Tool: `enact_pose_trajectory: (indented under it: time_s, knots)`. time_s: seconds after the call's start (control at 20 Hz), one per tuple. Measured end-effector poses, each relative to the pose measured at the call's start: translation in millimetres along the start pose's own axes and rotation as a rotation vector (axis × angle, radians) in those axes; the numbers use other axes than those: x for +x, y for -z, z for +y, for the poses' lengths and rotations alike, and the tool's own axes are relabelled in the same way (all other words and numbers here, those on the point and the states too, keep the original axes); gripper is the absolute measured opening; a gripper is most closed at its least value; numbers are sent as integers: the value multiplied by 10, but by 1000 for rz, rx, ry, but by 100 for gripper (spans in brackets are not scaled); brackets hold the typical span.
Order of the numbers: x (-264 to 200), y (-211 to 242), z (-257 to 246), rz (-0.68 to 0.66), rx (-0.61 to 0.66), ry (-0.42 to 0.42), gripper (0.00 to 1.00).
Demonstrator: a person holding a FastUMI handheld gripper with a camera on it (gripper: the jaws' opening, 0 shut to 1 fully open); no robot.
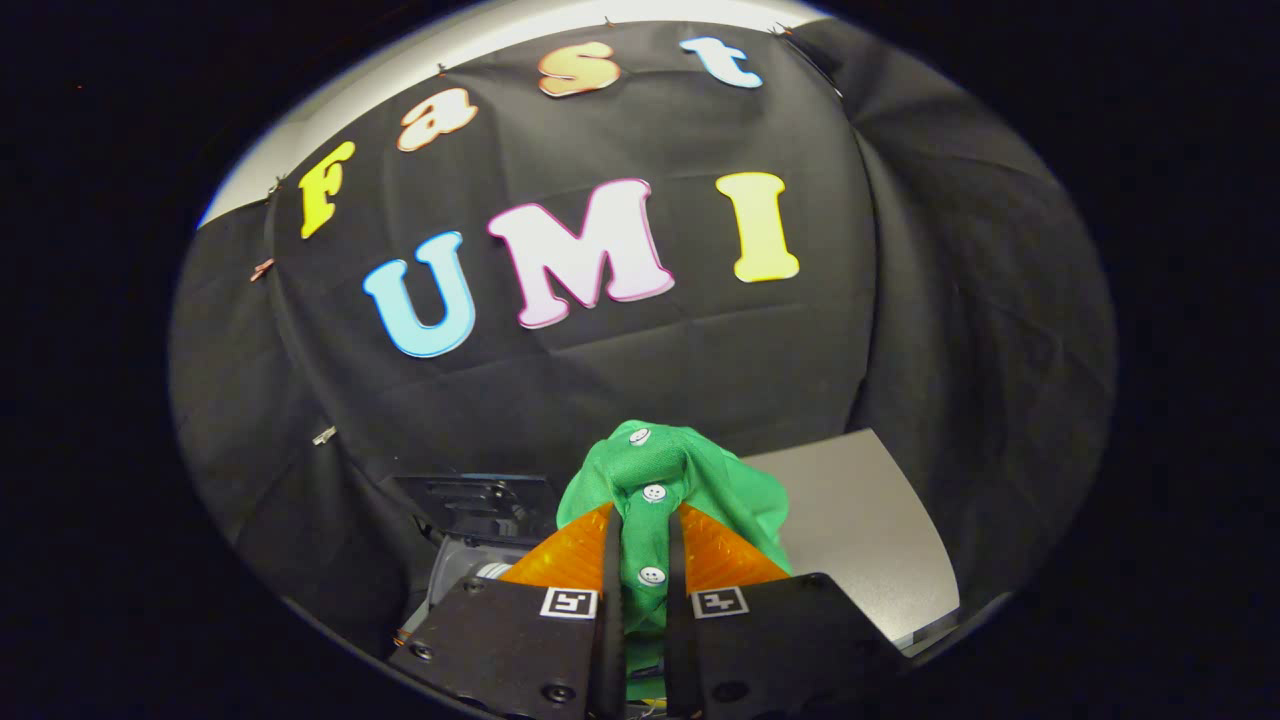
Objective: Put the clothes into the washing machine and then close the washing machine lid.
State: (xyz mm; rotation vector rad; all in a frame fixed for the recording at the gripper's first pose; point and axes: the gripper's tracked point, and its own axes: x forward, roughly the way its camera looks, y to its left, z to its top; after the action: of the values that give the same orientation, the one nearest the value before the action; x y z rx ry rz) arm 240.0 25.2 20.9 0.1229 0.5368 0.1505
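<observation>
Gripper: the gripper (646, 545) is clenched on the green shirt, its two fingers pressing the cloth from either side with only a narrow strip of fabric between them.

Shirt: the green shirt (690, 480) is held up off the surfaces below. Its buttoned strip runs straight along the line of the fingers, with one white button (652, 576) between them, a second just past their tips and a third at the top of the bunched cloth ahead.

Long axis: the row of buttons points forward and away from the gripper, so the shirt's length lies in line with the fingers, not across them. The rest of the cloth bulges out to the right of the tips.

Washing machine: low and to the left of the fingers, beyond and beneath them, sits a dark and grey shape that I take for the washing machine (470, 540) with its lid raised; it is partly hidden by the left finger, and I cannot tell how wide it is open.

Table: a pale grey table (860, 530) lies to the right, behind and below the shirt.

Coming move: by my judgement the shirt must go down and to the left to reach the machine's opening, and only then should the fingers let go.

Risk: the loose cloth on the right may catch on the rim.
</observation>
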Motion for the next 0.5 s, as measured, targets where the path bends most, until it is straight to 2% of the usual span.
enact_pose_trajectory:
  time_s: [0.25,0.5]
  knots:
    - [-231,-192,869,-37,-34,-90,19]
    - [-184,20,1801,-8,-59,-180,19]
